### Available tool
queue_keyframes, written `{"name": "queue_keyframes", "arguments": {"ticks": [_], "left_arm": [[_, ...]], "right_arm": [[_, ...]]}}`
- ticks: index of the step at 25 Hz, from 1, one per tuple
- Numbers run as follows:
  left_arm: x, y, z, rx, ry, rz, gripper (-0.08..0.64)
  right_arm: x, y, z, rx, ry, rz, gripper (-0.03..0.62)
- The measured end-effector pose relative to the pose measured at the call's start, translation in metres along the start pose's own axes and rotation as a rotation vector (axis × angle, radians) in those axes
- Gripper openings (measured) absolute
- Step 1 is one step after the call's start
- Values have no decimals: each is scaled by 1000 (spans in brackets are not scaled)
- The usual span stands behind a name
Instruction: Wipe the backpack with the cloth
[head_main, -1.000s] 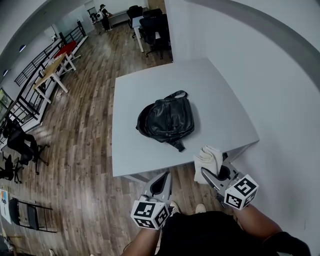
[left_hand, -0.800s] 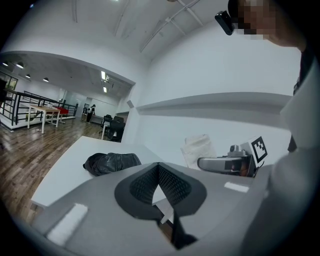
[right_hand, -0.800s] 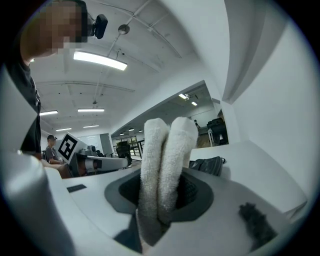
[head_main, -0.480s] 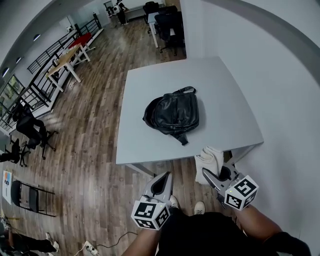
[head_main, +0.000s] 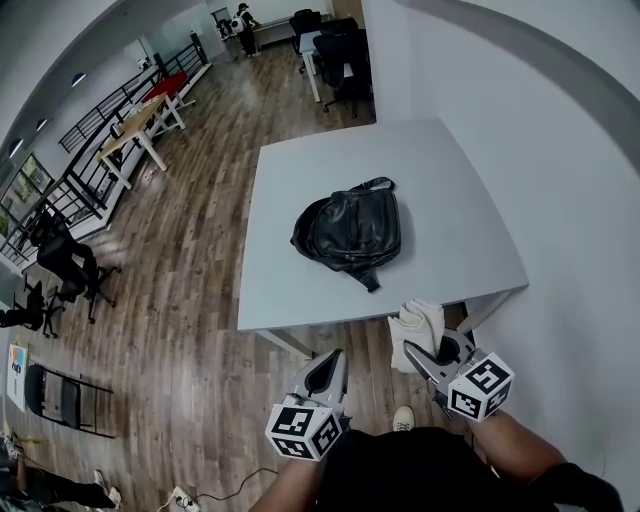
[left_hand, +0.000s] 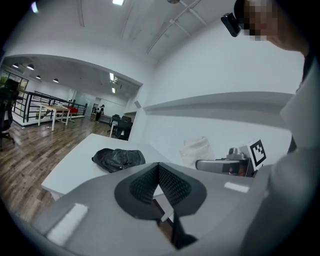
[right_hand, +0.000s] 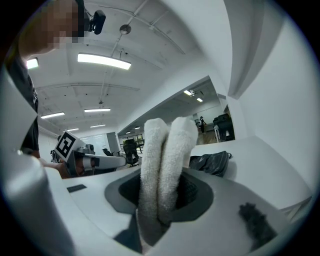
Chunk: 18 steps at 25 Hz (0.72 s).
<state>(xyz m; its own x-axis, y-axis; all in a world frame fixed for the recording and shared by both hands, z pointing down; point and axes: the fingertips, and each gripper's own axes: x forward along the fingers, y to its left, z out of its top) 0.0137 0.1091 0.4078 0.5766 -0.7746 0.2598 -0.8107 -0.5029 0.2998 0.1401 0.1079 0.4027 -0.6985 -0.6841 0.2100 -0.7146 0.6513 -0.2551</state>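
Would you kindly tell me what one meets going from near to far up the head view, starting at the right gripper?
Right gripper → white cloth → black backpack → black office chairs.

**Open-plan office: wood floor, white walls**

Brown wood-plank floor (head_main: 190, 250) across the whole room. Plain white wall (head_main: 560, 150) along the right side, with a light grey square table (head_main: 440, 180) just beside it. Farther back, black office chairs (head_main: 340, 60) at a white desk (head_main: 308, 45). To the left, a black metal railing (head_main: 100, 105), and near it a wooden-topped table on white legs (head_main: 135, 120). By the left edge, a black swivel chair (head_main: 62, 262) and a black folding chair (head_main: 60, 405). Overhead, a long white ceiling light strip (right_hand: 104, 61).
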Motion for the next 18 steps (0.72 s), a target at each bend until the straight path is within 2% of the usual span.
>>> {"name": "queue_keyframes", "arguments": {"ticks": [9, 18], "left_arm": [[-13, 38, 7, 49, 31, -48, 8], [-28, 66, 15, 51, 21, -85, 8]], "right_arm": [[27, 22, 7, -30, -1, -95, 127], [51, 49, 12, -61, 4, -121, 127]]}}
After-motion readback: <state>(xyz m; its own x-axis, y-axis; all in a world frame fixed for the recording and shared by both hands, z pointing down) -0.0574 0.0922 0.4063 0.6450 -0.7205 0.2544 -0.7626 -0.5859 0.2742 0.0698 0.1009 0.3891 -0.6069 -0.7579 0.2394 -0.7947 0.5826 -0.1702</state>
